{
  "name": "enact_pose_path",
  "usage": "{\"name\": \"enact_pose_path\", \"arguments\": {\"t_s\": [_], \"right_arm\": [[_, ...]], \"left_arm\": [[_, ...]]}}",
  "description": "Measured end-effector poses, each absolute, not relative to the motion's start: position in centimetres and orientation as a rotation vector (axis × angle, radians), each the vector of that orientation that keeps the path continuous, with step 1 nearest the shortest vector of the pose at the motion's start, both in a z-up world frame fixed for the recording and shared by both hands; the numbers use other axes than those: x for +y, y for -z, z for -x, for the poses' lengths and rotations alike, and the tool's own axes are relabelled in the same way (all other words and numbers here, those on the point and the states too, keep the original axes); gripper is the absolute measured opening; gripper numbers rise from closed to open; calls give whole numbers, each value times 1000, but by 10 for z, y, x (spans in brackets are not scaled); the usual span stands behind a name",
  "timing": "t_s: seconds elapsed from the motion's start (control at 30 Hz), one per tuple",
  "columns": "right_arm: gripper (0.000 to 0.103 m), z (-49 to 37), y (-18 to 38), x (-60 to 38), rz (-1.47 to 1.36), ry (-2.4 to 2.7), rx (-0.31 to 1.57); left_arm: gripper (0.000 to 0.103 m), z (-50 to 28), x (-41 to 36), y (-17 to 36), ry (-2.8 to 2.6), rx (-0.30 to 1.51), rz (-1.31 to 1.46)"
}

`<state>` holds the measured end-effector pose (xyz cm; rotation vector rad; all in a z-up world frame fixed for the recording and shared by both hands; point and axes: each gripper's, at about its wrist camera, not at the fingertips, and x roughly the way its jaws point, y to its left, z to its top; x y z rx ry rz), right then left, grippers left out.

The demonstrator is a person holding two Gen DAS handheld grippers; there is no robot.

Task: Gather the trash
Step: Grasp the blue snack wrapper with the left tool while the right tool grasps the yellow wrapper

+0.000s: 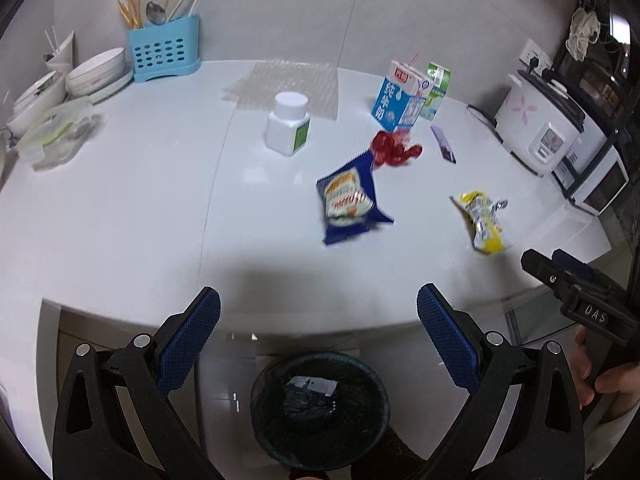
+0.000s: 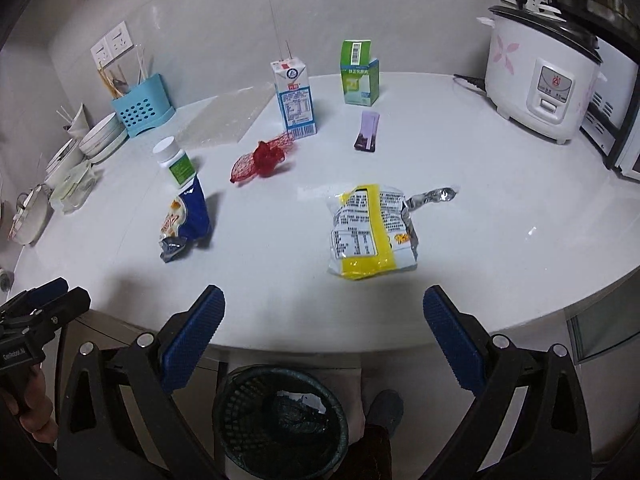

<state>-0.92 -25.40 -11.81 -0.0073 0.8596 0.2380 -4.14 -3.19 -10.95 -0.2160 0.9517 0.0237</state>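
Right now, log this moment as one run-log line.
left gripper open, empty | right gripper open, empty | yellow wrapper, blue snack bag on table | bin below edge

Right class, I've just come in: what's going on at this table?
A person holds a hand-held gripper in each hand at the edge of a white table. Both the left hand-held gripper and the right hand-held gripper are open and empty. Trash lies untouched: a blue snack bag, a yellow wrapper, red netting. A bin waits on the floor below.
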Motion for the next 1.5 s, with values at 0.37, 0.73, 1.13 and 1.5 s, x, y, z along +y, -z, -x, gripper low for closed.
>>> {"name": "enact_pose_path", "arguments": {"t_s": [0.37,0.73,1.13,1.5], "right_arm": [[95,-43,109,-261,20,-198,896],[94,-99,142,-270,13,-166,1041],[91,-124,178,-274,17,-153,1147],[65,-124,179,-269,56,-149,1150]], "left_arm": [[96,-17,-42,101,-20,983,200],[96,-72,-52,130,-55,1081,189],[90,-106,-54,171,-114,1199,196],[45,-117,-58,178,-118,1236,184]]}}
